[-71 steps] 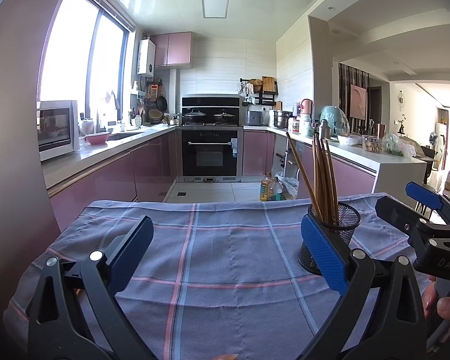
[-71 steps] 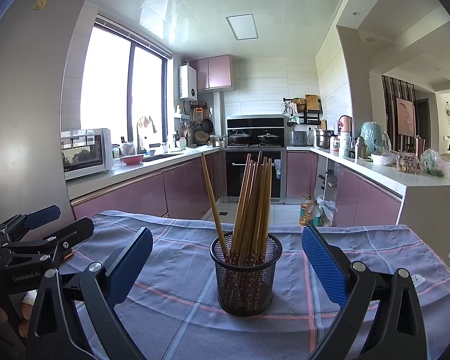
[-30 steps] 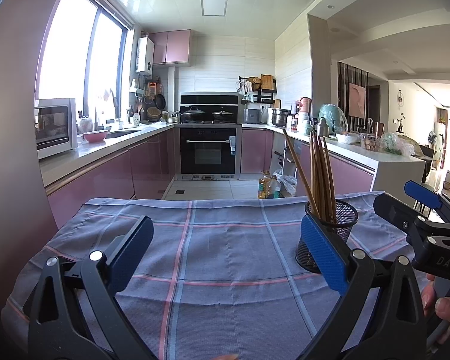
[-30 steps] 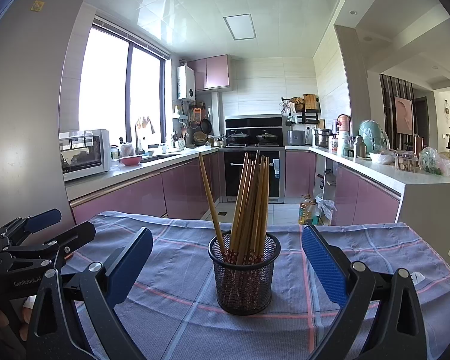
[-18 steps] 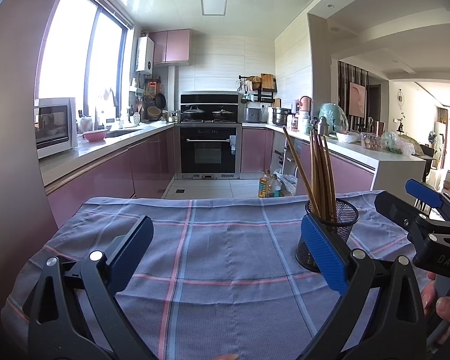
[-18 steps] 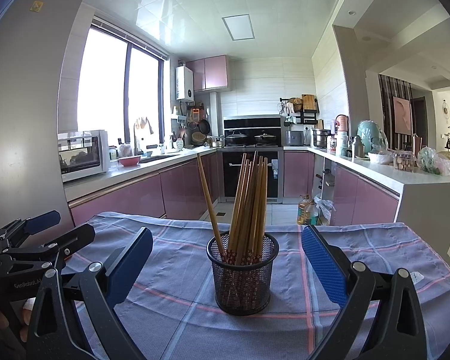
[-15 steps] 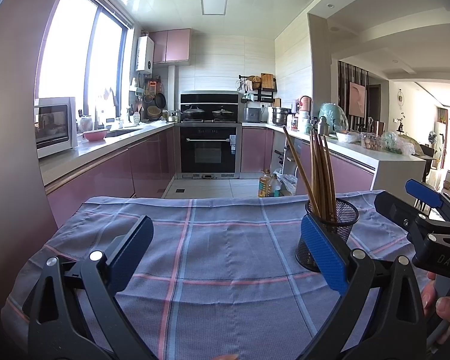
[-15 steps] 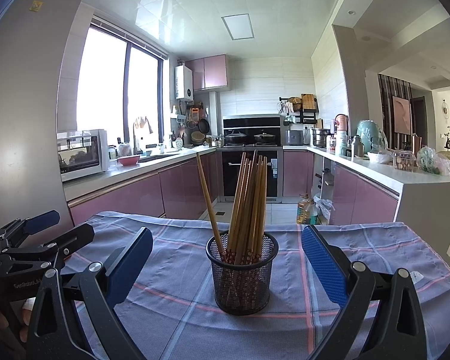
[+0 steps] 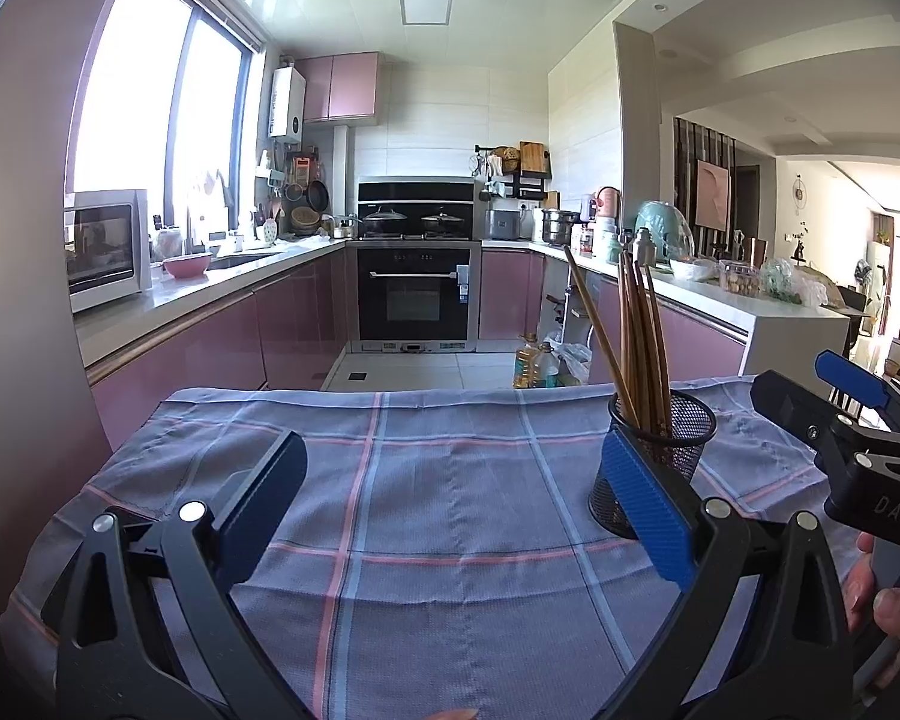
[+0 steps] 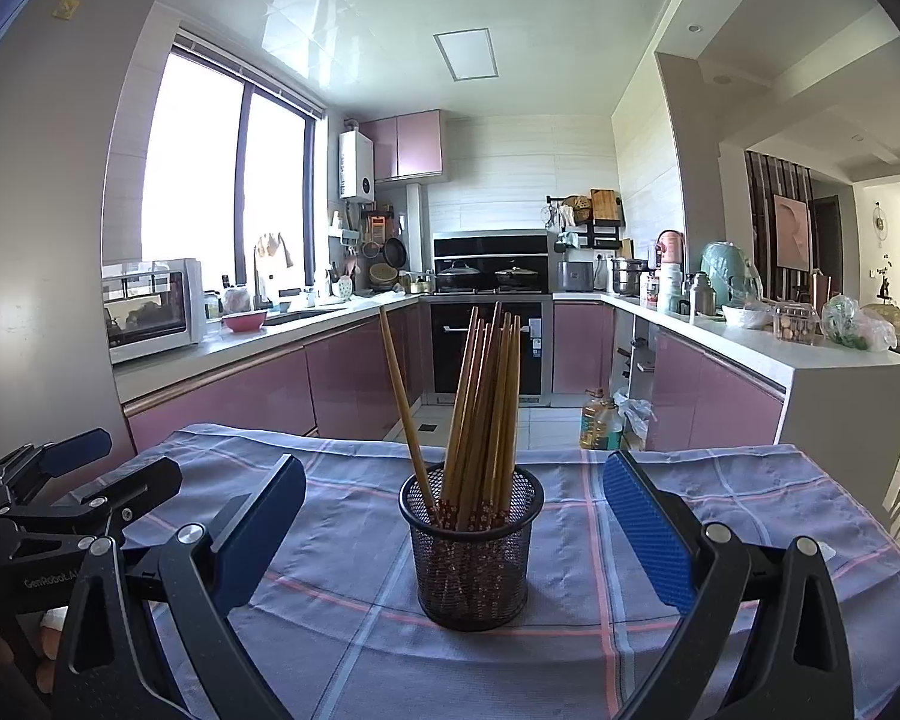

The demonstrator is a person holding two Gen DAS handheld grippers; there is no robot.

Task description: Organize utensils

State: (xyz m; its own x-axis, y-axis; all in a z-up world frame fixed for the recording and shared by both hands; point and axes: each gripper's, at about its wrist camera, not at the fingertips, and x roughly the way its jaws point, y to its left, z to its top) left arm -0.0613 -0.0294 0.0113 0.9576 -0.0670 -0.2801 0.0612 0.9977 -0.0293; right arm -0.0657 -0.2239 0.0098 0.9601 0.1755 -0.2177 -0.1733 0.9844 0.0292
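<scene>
Standing at the left edge of the right wrist view, the left gripper (image 10: 78, 468) shows as a black clamp body with a blue tip, hovering over the left side of the blue-grey checked tablecloth with pink lines (image 10: 342, 516); in its own view the left gripper (image 9: 453, 495) is released, its two blue-padded fingers (image 9: 261, 501) spread wide with only bare cloth between them.

Moving toward the centre of the right wrist frame, the black wire-mesh cylindrical holder (image 10: 470, 546) stands upright on the cloth, filled with a bundle of brown wooden chopsticks (image 10: 486, 408). One stick leans out to the left, apart from the rest, which fan slightly upward. The holder sits between the spread fingers of the right gripper (image 10: 453, 531), which is likewise released and touches neither holder nor sticks.

In the left wrist view the same holder (image 9: 660, 456) appears at centre right, partly behind the blue pad of that gripper's right-hand finger. Further right, at the frame's edge, the right gripper (image 9: 852, 420) comes in as a black body with a blue tip, with part of a person's hand (image 9: 888, 594) below it at the lower right.
</scene>
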